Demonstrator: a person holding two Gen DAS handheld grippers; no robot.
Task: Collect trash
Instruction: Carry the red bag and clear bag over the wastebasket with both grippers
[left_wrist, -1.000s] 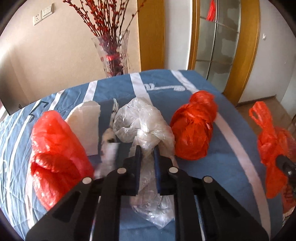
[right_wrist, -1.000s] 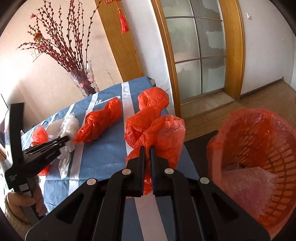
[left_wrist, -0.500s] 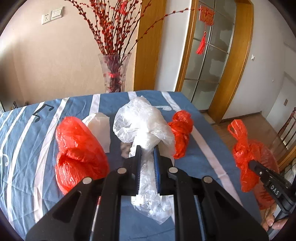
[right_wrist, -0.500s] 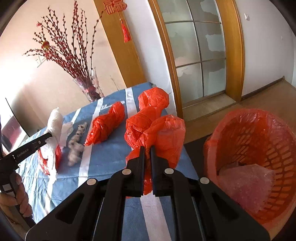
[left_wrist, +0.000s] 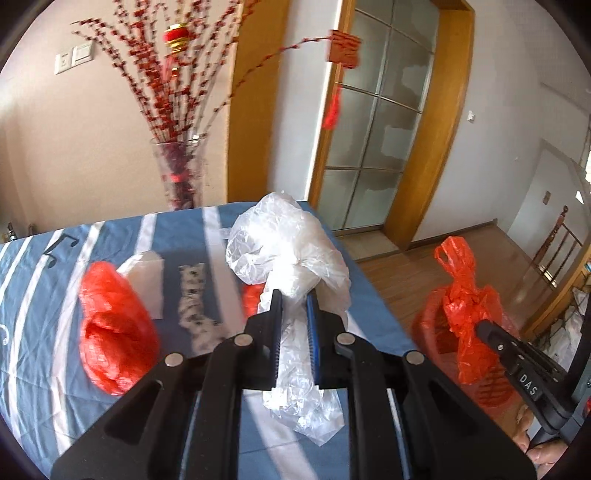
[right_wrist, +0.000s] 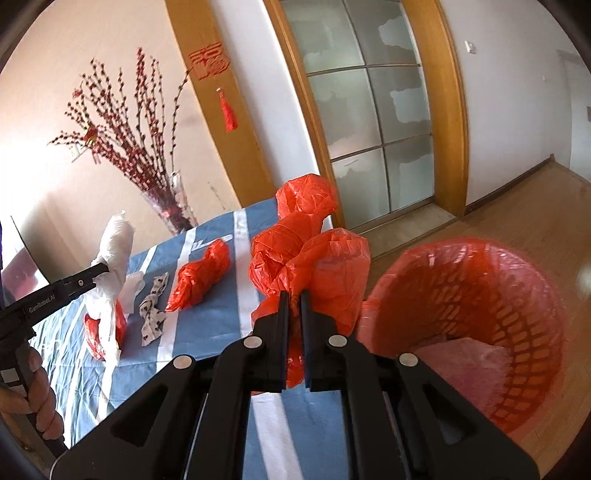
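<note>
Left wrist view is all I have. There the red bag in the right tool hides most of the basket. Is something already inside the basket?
Observer: Yes. The right wrist view looks into the red basket; a pale pink bubbly sheet lies at its bottom.
Operator: Is the held bag above the basket?
Observer: Not yet. The red bag in the right tool hangs left of the rim, near the edge of the blue cloth.
Operator: My white bag hides something red on the table.
Observer: That is a twisted red bag, lying on the blue cloth, apart from the patterned scrap.
</note>
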